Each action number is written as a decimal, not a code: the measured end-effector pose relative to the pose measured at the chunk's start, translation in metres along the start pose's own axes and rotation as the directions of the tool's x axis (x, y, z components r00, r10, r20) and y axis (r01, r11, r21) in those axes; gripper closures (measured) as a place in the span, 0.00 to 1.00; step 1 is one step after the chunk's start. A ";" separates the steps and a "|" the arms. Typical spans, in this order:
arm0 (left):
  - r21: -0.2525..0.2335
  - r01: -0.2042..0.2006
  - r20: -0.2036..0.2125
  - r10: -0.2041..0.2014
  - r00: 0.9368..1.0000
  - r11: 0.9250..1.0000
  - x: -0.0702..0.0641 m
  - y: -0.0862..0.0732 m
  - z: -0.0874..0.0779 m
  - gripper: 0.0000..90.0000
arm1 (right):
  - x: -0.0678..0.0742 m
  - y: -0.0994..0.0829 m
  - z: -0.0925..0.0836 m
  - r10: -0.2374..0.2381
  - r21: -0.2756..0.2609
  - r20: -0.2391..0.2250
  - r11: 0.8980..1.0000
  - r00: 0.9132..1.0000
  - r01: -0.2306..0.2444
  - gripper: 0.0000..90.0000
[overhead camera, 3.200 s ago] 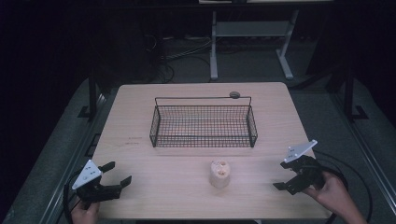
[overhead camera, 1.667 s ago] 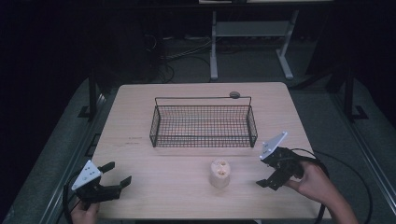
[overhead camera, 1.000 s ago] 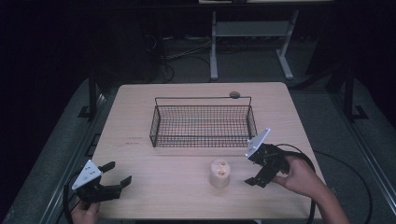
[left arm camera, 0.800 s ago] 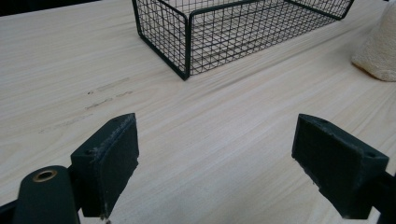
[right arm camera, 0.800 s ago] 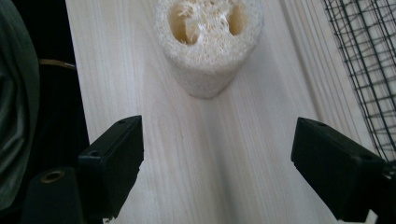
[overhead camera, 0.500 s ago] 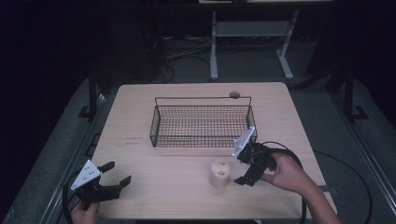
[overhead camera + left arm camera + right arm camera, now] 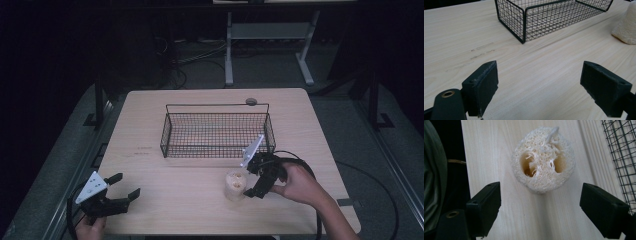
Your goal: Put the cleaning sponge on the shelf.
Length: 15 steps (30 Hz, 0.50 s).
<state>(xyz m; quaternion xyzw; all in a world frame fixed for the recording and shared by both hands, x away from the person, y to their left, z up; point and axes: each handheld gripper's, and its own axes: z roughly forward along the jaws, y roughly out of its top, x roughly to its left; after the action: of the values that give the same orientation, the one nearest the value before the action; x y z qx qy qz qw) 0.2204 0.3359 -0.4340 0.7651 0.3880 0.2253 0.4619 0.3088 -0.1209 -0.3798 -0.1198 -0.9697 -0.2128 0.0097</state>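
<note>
Nearest to us, we're holding the left gripper (image 7: 122,196) low at the front left corner of the tabletop (image 7: 165,205), jaws spread wide with nothing between them. In the left gripper view we're looking across bare wood toward the corner of the wire basket (image 7: 524,22), with an edge of the loofah piece (image 7: 627,26) peeking in at the far right.

A bit further in, on the right side, we're hovering the right gripper (image 7: 253,181) just beside the loofah piece (image 7: 235,185), which is standing upright on the tabletop a little in front of the basket's right end. From the high view it looks like the gripper is nearly touching it, though honestly that angle is too dim to be sure. The right gripper view clears it up some: the jaws are gaping open and the loofah piece (image 7: 544,170) is sitting ahead of them, roughly centred in the gap, not yet clamped, holes facing the camera.

Beyond that, the wire basket (image 7: 170,135) is sitting mid-table, and a small dark round thing (image 7: 251,101) is lying near the far edge behind it.
</note>
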 end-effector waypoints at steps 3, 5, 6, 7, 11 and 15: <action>-0.002 -0.002 0.000 0.002 1.000 1.000 0.000 0.000 0.000 0.15 | 0.000 0.003 0.002 0.000 0.001 -0.001 1.000 1.000 0.000 0.19; -0.004 -0.001 0.000 0.001 1.000 1.000 0.000 0.000 0.000 0.15 | 0.000 0.005 0.003 -0.001 0.006 0.001 1.000 1.000 0.001 0.19; -0.004 0.000 0.000 0.000 1.000 1.000 0.000 0.000 0.000 0.15 | 0.000 0.006 0.004 -0.002 0.007 0.001 1.000 1.000 0.002 0.19; -0.004 0.000 0.000 0.000 1.000 1.000 0.000 0.000 0.000 0.15 | 0.000 0.007 0.005 0.000 0.010 -0.001 1.000 1.000 0.000 0.19; -0.006 0.001 0.000 -0.001 1.000 1.000 0.000 0.000 -0.001 0.16 | -0.001 0.011 0.009 -0.004 0.012 -0.008 1.000 1.000 0.004 0.19; -0.007 0.001 0.000 -0.001 1.000 1.000 0.000 0.000 -0.001 0.15 | -0.001 0.015 0.011 -0.011 0.021 -0.005 1.000 1.000 0.011 0.19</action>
<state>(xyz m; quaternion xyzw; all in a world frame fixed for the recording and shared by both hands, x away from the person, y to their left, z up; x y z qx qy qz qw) 0.2201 0.3363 -0.4335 0.7633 0.3877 0.2262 0.4646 0.3134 -0.1029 -0.3840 -0.1139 -0.9725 -0.2029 0.0123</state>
